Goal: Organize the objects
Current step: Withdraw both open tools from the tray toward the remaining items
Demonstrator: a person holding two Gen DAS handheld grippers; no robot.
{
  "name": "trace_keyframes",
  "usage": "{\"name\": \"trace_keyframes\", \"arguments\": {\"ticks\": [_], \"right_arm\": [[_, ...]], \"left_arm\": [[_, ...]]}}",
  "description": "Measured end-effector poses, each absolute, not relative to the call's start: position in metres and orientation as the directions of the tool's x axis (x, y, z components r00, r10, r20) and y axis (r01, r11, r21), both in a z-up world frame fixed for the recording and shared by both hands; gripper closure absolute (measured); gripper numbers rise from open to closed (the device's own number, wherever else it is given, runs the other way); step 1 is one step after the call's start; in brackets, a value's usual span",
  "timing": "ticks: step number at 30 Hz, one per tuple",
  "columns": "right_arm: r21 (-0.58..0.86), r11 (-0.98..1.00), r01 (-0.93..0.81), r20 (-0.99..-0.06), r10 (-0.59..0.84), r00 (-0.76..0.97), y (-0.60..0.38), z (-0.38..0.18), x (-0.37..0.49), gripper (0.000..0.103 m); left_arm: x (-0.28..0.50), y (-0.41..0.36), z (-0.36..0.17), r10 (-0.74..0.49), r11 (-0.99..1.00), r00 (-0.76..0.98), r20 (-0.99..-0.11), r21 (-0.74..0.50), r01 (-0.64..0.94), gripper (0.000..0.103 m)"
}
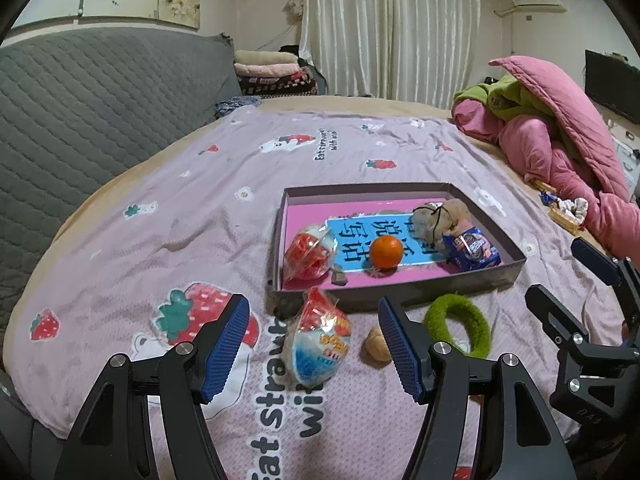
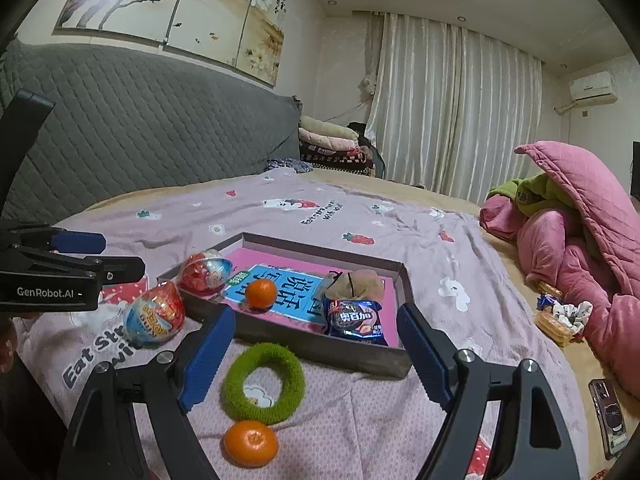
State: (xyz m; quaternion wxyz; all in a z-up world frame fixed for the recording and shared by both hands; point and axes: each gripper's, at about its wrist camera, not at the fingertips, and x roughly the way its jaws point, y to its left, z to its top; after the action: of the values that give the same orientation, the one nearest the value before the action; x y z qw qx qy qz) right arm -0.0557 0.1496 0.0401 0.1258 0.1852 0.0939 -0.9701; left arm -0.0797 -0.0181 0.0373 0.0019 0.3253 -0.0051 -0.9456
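Note:
A shallow grey box point(image 1: 400, 294) with a pink floor lies on the bed. It holds a red egg-shaped toy pack point(image 1: 306, 256), a mandarin point(image 1: 386, 251), a blue snack packet point(image 1: 472, 248) and a brown plush point(image 1: 440, 216). In front of it lie another egg toy pack point(image 1: 318, 340), a small tan object point(image 1: 376, 346), a green fuzzy ring point(image 2: 262, 384) and a second mandarin point(image 2: 250, 442). My left gripper point(image 1: 312, 303) is open just above the loose egg pack, pads clear of it. My right gripper point(image 2: 316, 316) hangs open over the green ring, touching nothing.
The bed has a strawberry-print sheet point(image 1: 200, 200) and a grey quilted headboard point(image 1: 100, 112) on the left. A pink and green quilt pile point(image 1: 560, 140) fills the right side. Small snacks point(image 2: 560, 314) and a phone point(image 2: 608, 416) lie near the right edge.

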Motion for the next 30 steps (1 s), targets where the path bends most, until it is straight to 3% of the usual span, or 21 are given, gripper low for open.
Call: {"name": "trace_keyframes", "arguments": {"ticks": [30], "right_arm": [[-0.161, -0.946, 0.281, -0.434, -0.188, -0.881, 0.139, 0.023, -0.038, 0.020]], "left_arm": [[-0.060, -0.019, 0.018, 0.004, -1.000, -0.775, -0.632, 0.012, -0.015, 0.034]]}}
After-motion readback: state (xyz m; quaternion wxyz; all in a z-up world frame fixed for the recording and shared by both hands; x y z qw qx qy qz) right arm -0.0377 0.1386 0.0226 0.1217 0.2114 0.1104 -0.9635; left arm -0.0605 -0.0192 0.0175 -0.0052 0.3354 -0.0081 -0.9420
